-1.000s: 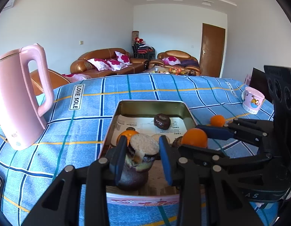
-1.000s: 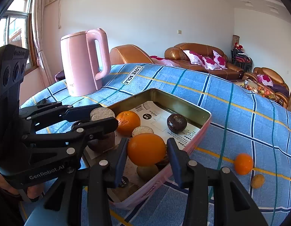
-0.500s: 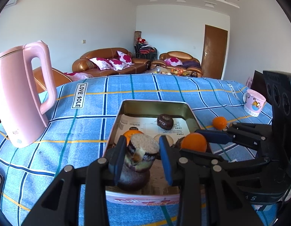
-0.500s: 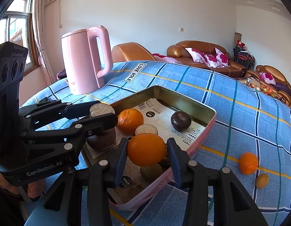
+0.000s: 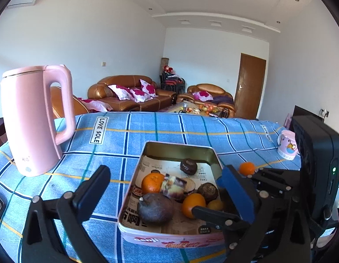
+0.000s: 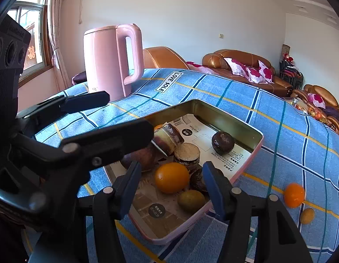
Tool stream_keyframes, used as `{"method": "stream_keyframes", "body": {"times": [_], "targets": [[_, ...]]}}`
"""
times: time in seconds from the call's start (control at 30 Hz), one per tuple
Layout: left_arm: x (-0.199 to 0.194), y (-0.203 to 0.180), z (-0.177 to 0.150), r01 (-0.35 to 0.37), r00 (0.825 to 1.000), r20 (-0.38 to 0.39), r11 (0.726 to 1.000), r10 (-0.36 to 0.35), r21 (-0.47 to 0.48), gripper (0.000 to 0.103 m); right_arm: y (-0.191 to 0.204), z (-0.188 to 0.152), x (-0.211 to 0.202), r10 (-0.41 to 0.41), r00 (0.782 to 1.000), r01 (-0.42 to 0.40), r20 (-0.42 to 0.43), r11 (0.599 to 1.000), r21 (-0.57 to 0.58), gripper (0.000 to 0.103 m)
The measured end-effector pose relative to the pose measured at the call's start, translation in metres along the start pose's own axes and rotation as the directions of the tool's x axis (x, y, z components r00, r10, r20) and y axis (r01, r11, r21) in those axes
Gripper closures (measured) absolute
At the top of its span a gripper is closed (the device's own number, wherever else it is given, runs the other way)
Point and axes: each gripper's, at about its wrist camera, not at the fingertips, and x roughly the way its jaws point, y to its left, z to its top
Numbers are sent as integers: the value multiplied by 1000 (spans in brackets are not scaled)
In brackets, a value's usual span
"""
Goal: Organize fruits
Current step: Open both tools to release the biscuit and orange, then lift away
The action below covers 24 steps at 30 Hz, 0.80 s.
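Now, both tools stand released. The left gripper (image 5: 167,188) has its jaws spread wide over the near end of the tin tray (image 5: 180,146), holding nothing. The right gripper (image 6: 171,188) is likewise open, with an orange (image 6: 171,177) lying in the tray between its fingers but apart from them (no pad touching, as far as can be told).

Progress, judged: mostly done. Inside the tray sit two oranges, a small yellow-green fruit (image 6: 191,199), several dark passion fruits (image 5: 155,208), and a cut purple-and-cream piece (image 5: 173,185).

That cut piece lies tipped on its side, long axis roughly across the tray, pale cut face toward the left gripper, leaning against a neighbouring cut half.

Left to do: a small orange (image 6: 294,195) and a small brownish fruit (image 6: 307,215) rest on the blue checked tablecloth (image 6: 290,149), right of the tray, near each other. The pink kettle (image 5: 35,118) stands well apart.
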Motion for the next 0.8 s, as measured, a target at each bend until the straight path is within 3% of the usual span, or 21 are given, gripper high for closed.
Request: {"method": "stream_keyframes", "body": {"times": [0.13,0.5,0.8], "targets": [[1,6,2,-33,999,14,999,33,-28,0,-5,2,-9,-19,1000,19,13,1000,17,41],[22,4,-3,-160,983,-88,987,158,-12,0,-29,0,-21,-75,997,73,24,994,82,40],[24,-41,22,-88,990,-108,993,96,73,0,-76,-7,-44,-165,986,158,26,973,166,40]]}}
